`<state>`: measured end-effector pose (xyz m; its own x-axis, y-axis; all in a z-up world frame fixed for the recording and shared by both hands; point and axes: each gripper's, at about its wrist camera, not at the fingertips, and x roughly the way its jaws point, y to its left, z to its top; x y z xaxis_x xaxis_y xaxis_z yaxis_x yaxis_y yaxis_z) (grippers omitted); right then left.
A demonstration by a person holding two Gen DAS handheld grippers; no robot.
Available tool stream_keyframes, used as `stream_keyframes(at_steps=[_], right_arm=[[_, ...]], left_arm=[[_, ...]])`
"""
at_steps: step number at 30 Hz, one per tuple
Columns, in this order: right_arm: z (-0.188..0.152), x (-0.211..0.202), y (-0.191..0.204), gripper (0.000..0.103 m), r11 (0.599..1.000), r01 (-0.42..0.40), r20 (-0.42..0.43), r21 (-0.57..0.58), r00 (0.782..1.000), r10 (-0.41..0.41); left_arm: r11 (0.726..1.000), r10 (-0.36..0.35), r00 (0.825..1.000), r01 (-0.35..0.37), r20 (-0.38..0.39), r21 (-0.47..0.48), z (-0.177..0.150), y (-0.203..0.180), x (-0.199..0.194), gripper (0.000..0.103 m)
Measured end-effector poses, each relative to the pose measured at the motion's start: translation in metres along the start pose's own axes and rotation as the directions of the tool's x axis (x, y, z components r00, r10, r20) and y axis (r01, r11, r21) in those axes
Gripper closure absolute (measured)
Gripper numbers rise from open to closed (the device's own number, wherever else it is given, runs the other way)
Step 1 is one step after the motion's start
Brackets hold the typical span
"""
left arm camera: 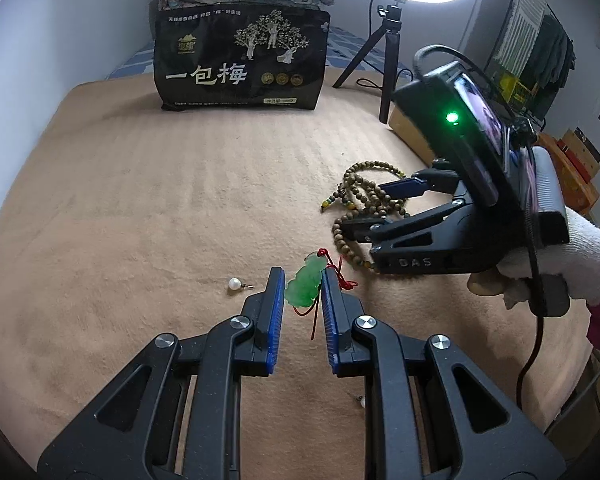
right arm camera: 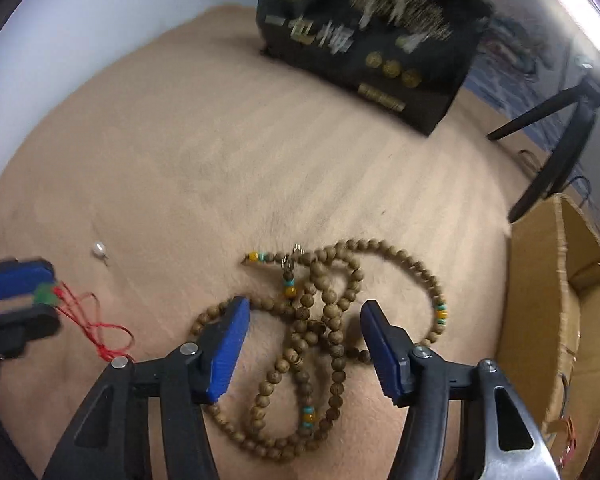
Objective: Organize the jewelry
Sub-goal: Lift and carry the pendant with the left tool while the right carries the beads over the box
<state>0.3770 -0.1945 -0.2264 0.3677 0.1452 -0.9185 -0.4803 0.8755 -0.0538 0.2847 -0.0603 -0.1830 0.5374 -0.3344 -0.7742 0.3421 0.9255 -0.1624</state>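
Observation:
A green jade pendant (left arm camera: 305,285) on a red cord (left arm camera: 342,278) lies on the tan blanket, between the blue pads of my left gripper (left arm camera: 302,278), whose jaws stand close around it. In the right wrist view the pendant (right arm camera: 46,295) sits between the left gripper's pads, its cord (right arm camera: 100,330) trailing. A long wooden bead necklace (right arm camera: 320,320) lies coiled on the blanket. My right gripper (right arm camera: 304,310) is open, its pads on either side of the coil. A pearl earring (left arm camera: 235,283) lies left of the pendant, also seen in the right wrist view (right arm camera: 99,249).
A black snack bag (left arm camera: 240,60) stands at the back of the blanket (left arm camera: 160,200). A tripod (left arm camera: 388,64) with a ring light stands at the back right. An open cardboard box (right arm camera: 560,300) sits at the right edge. A second small pearl piece (left arm camera: 361,401) lies near my left gripper.

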Motion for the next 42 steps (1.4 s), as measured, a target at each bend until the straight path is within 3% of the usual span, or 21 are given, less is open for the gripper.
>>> stream_keyframes(at_steps=[2,4,6,7,13,28,42], right_arm=[[-0.002,0.0,-0.006,0.045,0.999,-0.033,0.008,0.021,0.999,0.033],[-0.005,0.0,-0.011,0.06,0.997,-0.06,0.017,0.039,0.998,0.059],[-0.006,-0.003,-0.014,0.09,0.998,-0.053,0.012,0.043,0.999,0.052],[-0.005,-0.003,-0.014,0.094,0.998,-0.046,0.008,0.043,0.999,0.046],[-0.011,-0.028,-0.018,0.095,0.994,-0.043,0.069,0.101,0.997,0.036],[-0.026,-0.152,-0.048,0.095,0.985,-0.074,0.278,0.155,0.96,0.028],[-0.071,-0.222,-0.121,0.095,0.966,-0.018,0.362,0.257,0.929,-0.079]], left_arm=[[1.0,0.001,1.0,-0.001,-0.004,-0.006,0.0,0.002,0.001,0.086],[1.0,0.003,1.0,-0.003,-0.005,-0.008,-0.001,0.004,0.002,0.086],[1.0,0.005,1.0,-0.005,-0.002,-0.012,-0.001,0.003,0.001,0.086],[1.0,0.005,1.0,-0.005,0.001,-0.014,0.0,0.003,0.0,0.086],[1.0,0.003,0.999,-0.003,0.032,-0.016,0.004,-0.001,-0.018,0.086],[0.999,-0.048,0.989,0.043,0.141,0.033,0.034,-0.048,-0.075,0.086],[0.99,-0.134,0.975,0.125,0.178,0.064,0.089,-0.101,-0.066,0.086]])
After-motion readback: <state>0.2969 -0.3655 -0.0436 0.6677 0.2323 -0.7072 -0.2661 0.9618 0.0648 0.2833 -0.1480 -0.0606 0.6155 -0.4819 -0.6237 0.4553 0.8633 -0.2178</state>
